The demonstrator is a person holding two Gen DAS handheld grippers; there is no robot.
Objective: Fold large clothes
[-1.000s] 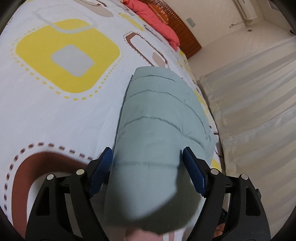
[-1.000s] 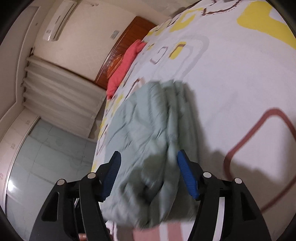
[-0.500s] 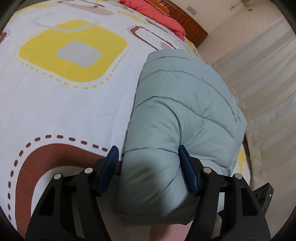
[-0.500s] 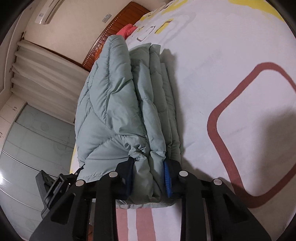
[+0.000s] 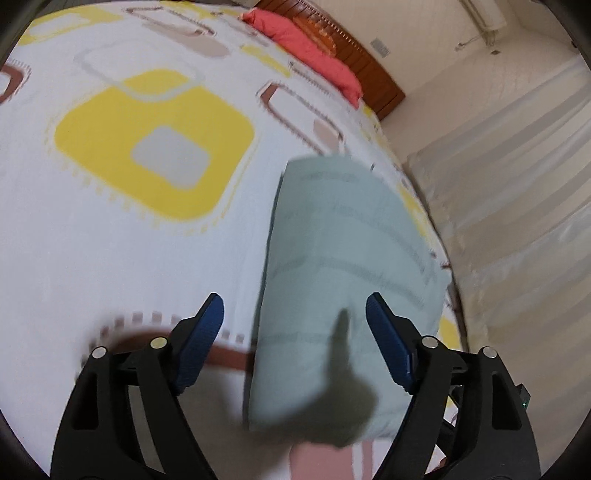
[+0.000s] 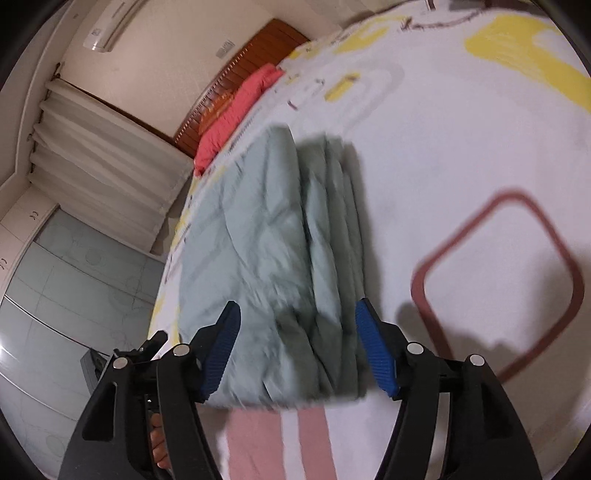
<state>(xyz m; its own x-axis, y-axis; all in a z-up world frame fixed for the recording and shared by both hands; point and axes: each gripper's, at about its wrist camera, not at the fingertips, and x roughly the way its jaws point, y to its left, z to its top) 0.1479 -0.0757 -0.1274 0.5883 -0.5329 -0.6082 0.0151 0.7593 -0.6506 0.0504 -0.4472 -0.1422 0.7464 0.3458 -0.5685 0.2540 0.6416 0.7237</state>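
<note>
A patterned bedspread (image 5: 110,258) lies beneath the fingers; far ahead sit a red pillow (image 5: 314,62), wooden headboard (image 6: 236,74), curtains (image 6: 103,162) and air conditioner (image 6: 107,26).

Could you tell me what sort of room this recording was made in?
Most likely a bedroom: a large bed with a patterned cover, a wooden headboard behind a red pillow, pale curtains, and a wall air conditioner. A folded pale-green quilted garment lies on the bed.

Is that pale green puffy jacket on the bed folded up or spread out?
Folded: the pale green quilted jacket lies as a compact bundle, with several stacked layers showing along its side.
</note>
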